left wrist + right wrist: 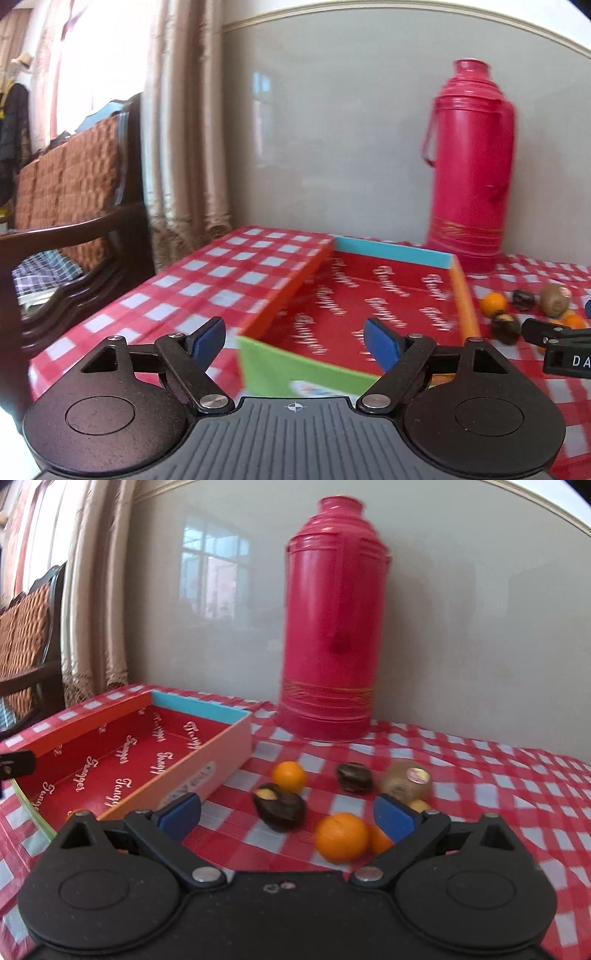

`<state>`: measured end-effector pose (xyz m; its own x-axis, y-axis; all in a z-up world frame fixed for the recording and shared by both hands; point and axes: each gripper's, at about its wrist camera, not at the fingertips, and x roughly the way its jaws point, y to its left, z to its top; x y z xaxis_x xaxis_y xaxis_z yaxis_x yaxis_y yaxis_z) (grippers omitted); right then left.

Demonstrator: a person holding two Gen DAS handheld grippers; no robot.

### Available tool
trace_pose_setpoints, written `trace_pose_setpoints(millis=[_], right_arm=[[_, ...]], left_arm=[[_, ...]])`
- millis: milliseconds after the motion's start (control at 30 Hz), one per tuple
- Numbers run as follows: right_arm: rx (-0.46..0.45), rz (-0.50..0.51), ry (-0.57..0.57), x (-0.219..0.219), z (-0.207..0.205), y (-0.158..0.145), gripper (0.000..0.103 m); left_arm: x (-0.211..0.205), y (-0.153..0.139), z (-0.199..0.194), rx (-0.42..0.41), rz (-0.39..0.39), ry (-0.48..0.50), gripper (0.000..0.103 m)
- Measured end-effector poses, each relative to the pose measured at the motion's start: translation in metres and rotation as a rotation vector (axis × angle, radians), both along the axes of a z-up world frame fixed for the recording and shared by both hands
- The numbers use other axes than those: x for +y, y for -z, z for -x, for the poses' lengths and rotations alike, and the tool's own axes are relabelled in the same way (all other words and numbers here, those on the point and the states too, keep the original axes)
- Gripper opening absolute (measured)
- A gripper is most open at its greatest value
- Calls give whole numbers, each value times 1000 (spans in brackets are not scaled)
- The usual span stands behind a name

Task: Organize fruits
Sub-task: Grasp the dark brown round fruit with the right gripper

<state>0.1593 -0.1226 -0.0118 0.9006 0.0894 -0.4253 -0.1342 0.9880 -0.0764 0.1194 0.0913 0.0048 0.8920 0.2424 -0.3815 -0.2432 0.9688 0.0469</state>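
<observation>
A shallow box (pixel 284 295) with a red printed floor, orange side walls, a blue far wall and a green near wall lies on the checked table. My left gripper (pixel 295 338) hangs open over its near end with nothing between the blue pads. In the right wrist view the same box (pixel 207 764) lies at the left. My right gripper (pixel 288 818) is open, low over loose fruit: a dark fruit (pixel 279 806) and an orange (pixel 341 836) lie between its fingers, untouched. Farther back lie a small orange (pixel 289 775), another dark fruit (pixel 354 777) and a kiwi (pixel 406 784) with a sticker.
A tall pink thermos (pixel 328 635) stands against the grey wall behind the fruit, also the thermos (pixel 469 166) in the left view. A wooden chair (pixel 74 206) and curtains stand past the table's left edge. The red-and-white checked cloth (pixel 498 786) stretches to the right.
</observation>
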Motion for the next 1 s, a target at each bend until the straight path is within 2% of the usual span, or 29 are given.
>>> trace_pose_setpoints(millis=[133, 200, 333, 400, 467, 533, 733, 1000], right_arm=[[45, 49, -34, 9, -23, 2, 80], [87, 57, -49, 9, -36, 7, 66], [143, 79, -73, 10, -54, 17, 57], [157, 93, -84, 12, -58, 21, 49], [163, 121, -91, 15, -62, 24, 47], [163, 163, -82, 18, -66, 26, 33], [159, 142, -75, 15, -66, 20, 32], [73, 108, -109, 28, -32, -18, 32]], left_arm=[[22, 3, 1, 12, -3, -38, 82], [29, 6, 0, 18, -12, -54, 82], [41, 7, 0, 7, -4, -82, 84], [44, 4, 1, -9, 11, -99, 84], [47, 1, 2, -37, 19, -119, 84], [48, 0, 2, -45, 21, -133, 85], [49, 1, 0, -33, 18, -136, 87], [55, -2, 4, 8, 21, -140, 89]])
